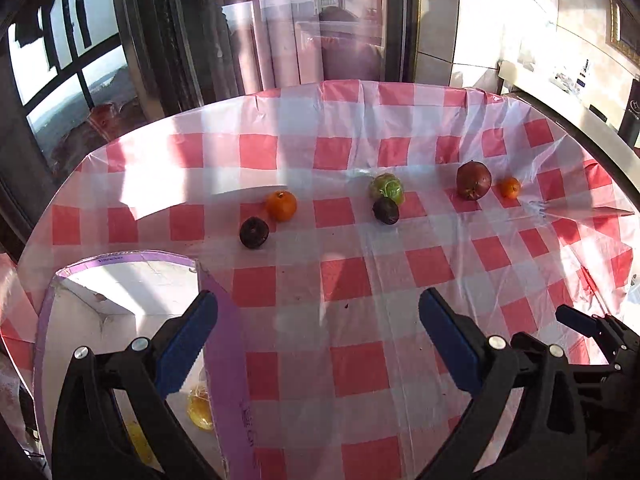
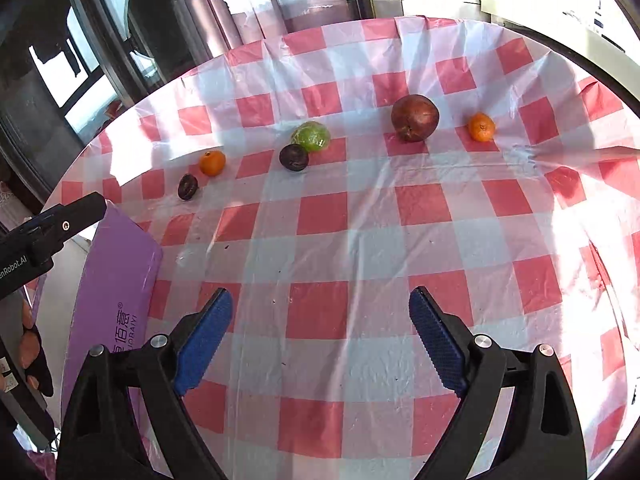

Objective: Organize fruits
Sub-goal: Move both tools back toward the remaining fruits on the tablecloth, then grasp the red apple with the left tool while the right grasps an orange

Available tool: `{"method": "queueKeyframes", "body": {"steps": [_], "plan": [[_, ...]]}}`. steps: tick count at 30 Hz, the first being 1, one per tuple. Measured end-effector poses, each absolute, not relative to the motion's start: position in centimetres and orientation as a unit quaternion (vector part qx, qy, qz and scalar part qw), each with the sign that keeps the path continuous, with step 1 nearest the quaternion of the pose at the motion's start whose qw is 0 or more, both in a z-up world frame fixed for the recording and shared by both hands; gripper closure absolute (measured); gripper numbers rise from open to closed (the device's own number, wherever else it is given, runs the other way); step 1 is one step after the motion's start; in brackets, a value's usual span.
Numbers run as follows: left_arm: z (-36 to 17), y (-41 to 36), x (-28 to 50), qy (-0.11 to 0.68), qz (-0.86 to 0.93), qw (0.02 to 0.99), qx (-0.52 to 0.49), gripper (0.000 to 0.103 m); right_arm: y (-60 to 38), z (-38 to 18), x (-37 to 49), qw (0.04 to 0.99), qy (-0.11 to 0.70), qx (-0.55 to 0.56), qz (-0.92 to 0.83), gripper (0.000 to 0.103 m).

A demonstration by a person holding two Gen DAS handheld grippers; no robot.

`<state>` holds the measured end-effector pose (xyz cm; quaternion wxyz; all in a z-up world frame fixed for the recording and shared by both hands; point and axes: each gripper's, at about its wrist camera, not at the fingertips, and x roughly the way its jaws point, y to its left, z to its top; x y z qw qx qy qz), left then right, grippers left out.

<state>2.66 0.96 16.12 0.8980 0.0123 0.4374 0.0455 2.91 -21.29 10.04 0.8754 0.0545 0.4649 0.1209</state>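
Fruits lie across the far half of the checkered table: a dark plum (image 1: 253, 232) (image 2: 187, 187), an orange (image 1: 281, 205) (image 2: 212, 163), a second dark plum (image 1: 386, 210) (image 2: 293, 157), a wrapped green fruit (image 1: 386, 187) (image 2: 311, 136), a pomegranate (image 1: 473, 180) (image 2: 415, 117) and a small orange (image 1: 509, 188) (image 2: 481, 127). My left gripper (image 1: 318, 344) is open and empty, its left finger over a purple-edged cardboard box (image 1: 222, 344) (image 2: 116, 280) that holds yellow fruit (image 1: 200, 406). My right gripper (image 2: 320, 340) is open and empty above the cloth, well short of the fruits.
The round table (image 1: 360, 280) (image 2: 360, 240) has a red-and-white plastic cloth, wrinkled at the right. The right gripper's body (image 1: 600, 340) shows at the left wrist view's right edge. The left gripper's body (image 2: 48, 232) shows at the right wrist view's left edge. Windows and curtains stand behind.
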Motion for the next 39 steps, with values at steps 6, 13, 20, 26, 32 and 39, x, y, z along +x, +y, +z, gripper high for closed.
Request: {"method": "queueKeyframes", "body": {"steps": [6, 13, 20, 26, 32, 39], "plan": [[9.2, -6.0, 7.4, 0.495, 0.014, 0.868, 0.033, 0.002, -27.8, 5.5, 9.4, 0.877, 0.477, 0.031, 0.055, 0.016], [4.0, -10.1, 10.8, 0.53, 0.014, 0.846, 0.059, 0.002, -30.8, 2.8, 17.6, 0.889, 0.456, 0.025, 0.022, 0.027], [1.9, -11.1, 11.7, 0.545, 0.021, 0.836, 0.064, 0.002, -31.5, 2.5, 24.1, 0.905, 0.422, 0.057, -0.004, 0.034], [1.2, -11.6, 12.7, 0.542, 0.015, 0.836, 0.087, 0.002, -31.2, 2.5, 27.4, 0.91, 0.411, 0.061, -0.018, 0.039], [1.6, -12.6, 16.0, 0.525, 0.015, 0.846, 0.09, 0.002, -32.9, 2.4, 25.2, 0.907, 0.412, 0.08, -0.01, 0.062], [2.0, -15.3, 22.6, 0.488, -0.001, 0.867, 0.097, 0.002, -36.2, 2.4, 17.8, 0.904, 0.412, 0.111, -0.009, 0.062]]}}
